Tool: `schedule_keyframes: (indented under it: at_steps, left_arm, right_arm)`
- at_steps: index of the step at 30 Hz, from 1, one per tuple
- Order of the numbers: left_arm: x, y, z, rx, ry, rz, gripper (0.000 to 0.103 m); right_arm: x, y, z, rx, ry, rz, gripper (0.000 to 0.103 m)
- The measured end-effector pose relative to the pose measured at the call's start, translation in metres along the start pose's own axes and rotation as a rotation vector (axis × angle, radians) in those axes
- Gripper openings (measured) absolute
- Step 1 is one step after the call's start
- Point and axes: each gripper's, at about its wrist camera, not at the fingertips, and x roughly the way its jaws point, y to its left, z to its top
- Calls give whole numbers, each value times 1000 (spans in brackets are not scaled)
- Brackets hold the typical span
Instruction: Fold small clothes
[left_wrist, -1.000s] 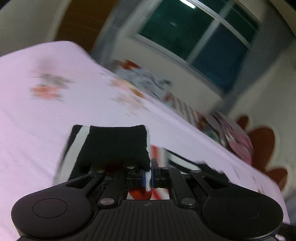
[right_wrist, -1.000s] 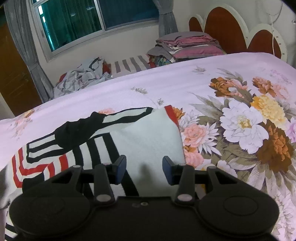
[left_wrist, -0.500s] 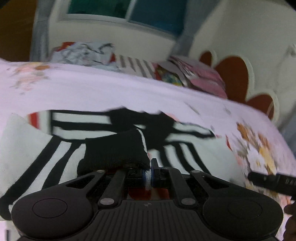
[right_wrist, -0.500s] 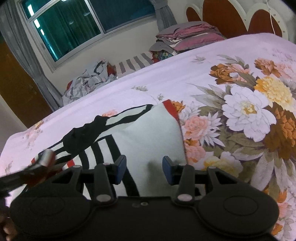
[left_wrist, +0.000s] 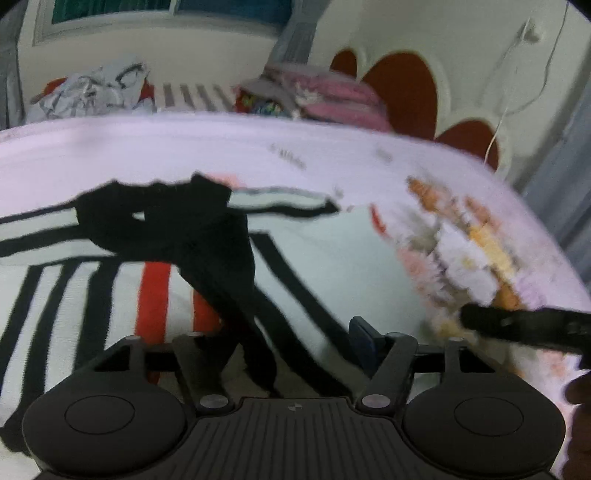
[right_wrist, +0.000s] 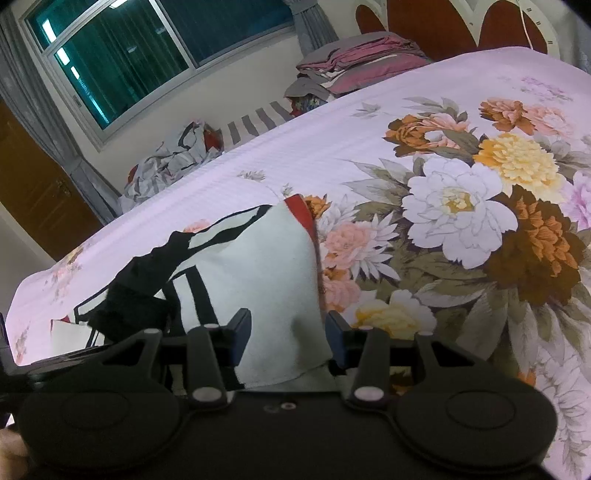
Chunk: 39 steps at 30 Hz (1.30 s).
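A white knit top (left_wrist: 332, 251) with black and red stripes lies spread on the lilac floral bedspread (left_wrist: 147, 147). Its black sleeve end (left_wrist: 166, 221) lies draped across the body of the top. My left gripper (left_wrist: 284, 343) hovers just above it, and its jaws are opening. Black sleeve cloth runs between the fingers, and the pads do not press on it. In the right wrist view the top (right_wrist: 258, 266) has its near right corner between the fingers of my right gripper (right_wrist: 288, 328). That gripper stands open, clear of the cloth.
Crumpled clothes (right_wrist: 173, 162) and a stack of folded pink and grey bedding (right_wrist: 354, 62) sit at the bed's far edge (right_wrist: 369, 147). Behind them are a window and a brown headboard (left_wrist: 399, 88). A dark bar of the right gripper's frame (left_wrist: 524, 328) reaches in from the right.
The left gripper carried the black sleeve end to the right over the top, then let it go, and it now lies on the body. The right gripper edged along the corner, still open.
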Motion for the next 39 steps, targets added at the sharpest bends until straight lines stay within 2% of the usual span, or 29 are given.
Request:
schedule_keyframes:
  at_steps: [4,7,8,10,13,14,16,18,19,21,22,23,24,27,29,30,31,33,34,35,36,39]
  left_arm:
    - [-56,35,-11,-68,-117,47,65]
    - [-97,77,-27,-122,-205,185,64]
    - [-107,95,-32,-138,-211,251,53]
    - [-117,125,-41,-193,-193,313,42]
    - [-130,154,-54,-257,-173,368,42]
    - [-132,157,-58,-252,-160,383,42]
    - [-133,159,-65,-238,-130,387,42]
    - [-126,161,-71,-217,-78,390,42]
    - [-124,161,-74,-216,-65,395,42]
    - [-124,162,-79,-210,-67,391,42]
    - [-124,162,-80,-207,-68,393,42]
    - [-123,161,-80,-208,-68,390,42]
    - [-121,163,-79,-208,-64,386,42]
    - [-114,168,-73,-196,-53,380,42]
    - [-114,170,-69,-197,-58,366,43]
    - [-113,173,-67,-201,-61,356,43]
    - [-111,175,-65,-205,-60,352,43]
    - [-107,177,-61,-200,-60,352,43]
    - [-105,178,-58,-197,-60,351,43]
    - [-102,181,-54,-194,-62,350,43]
    - [-100,183,-50,-190,-63,348,43]
    - [-89,193,-30,-143,-73,366,43]
  right_arm:
    - [9,17,0,-13,17,66,45]
    - [17,36,-1,-13,21,121,45]
    - [20,43,-2,-21,22,140,45]
    - [29,63,-4,-64,45,165,45]
    - [43,94,-12,-160,97,194,48]
    - [48,106,-16,-202,113,197,55]
    - [51,127,-24,-295,116,180,61]
    - [52,145,-32,-394,100,151,62]
    - [54,151,-33,-423,89,116,60]
    - [58,152,-31,-426,54,48,51]
    - [57,145,-28,-392,24,28,35]
    - [59,135,-25,-347,16,0,13]
    - [62,120,-22,-282,35,-24,7]
    - [67,88,-23,-161,106,11,14]
    - [60,77,-21,-103,80,53,30]
    - [57,71,-19,-64,74,83,34]
    - [58,68,-17,-38,82,103,37]
    - [68,65,-13,-28,103,89,37]
    - [73,64,-12,-26,111,92,35]
    - [77,63,-12,-28,121,109,11]
    - [79,64,-13,-54,131,111,8]
    - [73,72,-13,-119,106,95,7]
